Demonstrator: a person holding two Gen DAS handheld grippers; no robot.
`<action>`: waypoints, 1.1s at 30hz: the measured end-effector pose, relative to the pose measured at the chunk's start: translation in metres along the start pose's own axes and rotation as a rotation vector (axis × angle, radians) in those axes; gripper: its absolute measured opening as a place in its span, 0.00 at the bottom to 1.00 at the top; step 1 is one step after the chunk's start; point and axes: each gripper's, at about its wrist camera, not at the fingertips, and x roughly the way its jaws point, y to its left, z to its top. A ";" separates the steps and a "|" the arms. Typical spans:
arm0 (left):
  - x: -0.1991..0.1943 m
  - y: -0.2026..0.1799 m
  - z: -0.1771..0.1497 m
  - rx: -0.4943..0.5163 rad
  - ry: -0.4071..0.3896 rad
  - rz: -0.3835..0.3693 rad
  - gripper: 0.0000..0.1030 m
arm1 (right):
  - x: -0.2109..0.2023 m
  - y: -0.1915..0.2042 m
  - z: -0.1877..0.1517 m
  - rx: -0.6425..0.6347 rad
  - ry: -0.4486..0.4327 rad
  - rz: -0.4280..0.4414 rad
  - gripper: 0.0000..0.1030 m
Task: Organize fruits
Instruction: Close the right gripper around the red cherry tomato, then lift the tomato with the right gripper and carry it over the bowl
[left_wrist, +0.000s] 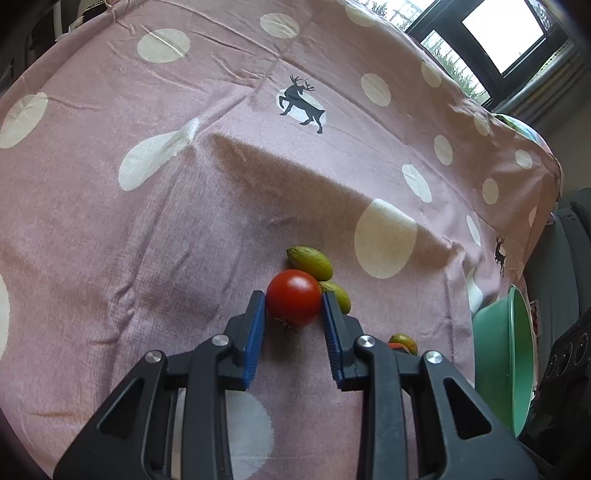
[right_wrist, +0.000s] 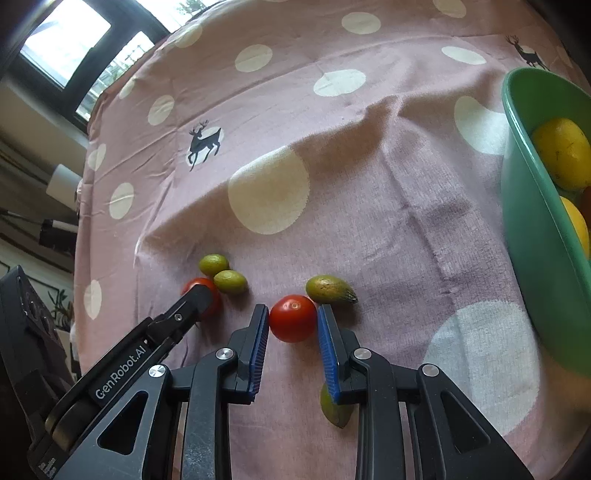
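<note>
1. My right gripper (right_wrist: 293, 319) has its blue pads pressed on either side of a red tomato (right_wrist: 293, 318) on the pink spotted cloth (right_wrist: 369, 184).
2. A green fruit (right_wrist: 330, 290) lies just beyond its right finger; another (right_wrist: 334, 408) sits partly under that finger.
3. To the left, my left gripper (right_wrist: 201, 295) reaches a second tomato (right_wrist: 203, 297), with two small green fruits (right_wrist: 222, 273) beyond it.
4. Far right stands a green bowl (right_wrist: 532, 221) holding lemons (right_wrist: 563, 151).

Left gripper (left_wrist: 294, 301) points steeply down, its blue pads (left_wrist: 256, 341) pressed on either side of a red tomato (left_wrist: 293, 297) — the grip is closed on it. Right gripper (right_wrist: 293, 319) is tilted down much the same, blue pads (right_wrist: 260, 347) clamped against the flanks of a second tomato (right_wrist: 293, 318). In the right wrist view the left gripper's black finger reaches in from the lower left — close beside the right one.
</note>
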 end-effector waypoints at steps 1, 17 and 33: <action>0.000 0.000 0.000 -0.002 0.001 -0.001 0.29 | 0.000 -0.001 0.000 0.000 0.001 0.002 0.27; -0.045 -0.019 -0.010 0.037 -0.090 -0.077 0.29 | -0.048 -0.022 -0.001 0.074 -0.103 0.116 0.27; -0.088 -0.095 -0.042 0.224 -0.145 -0.318 0.29 | -0.139 -0.063 -0.011 0.182 -0.374 0.104 0.27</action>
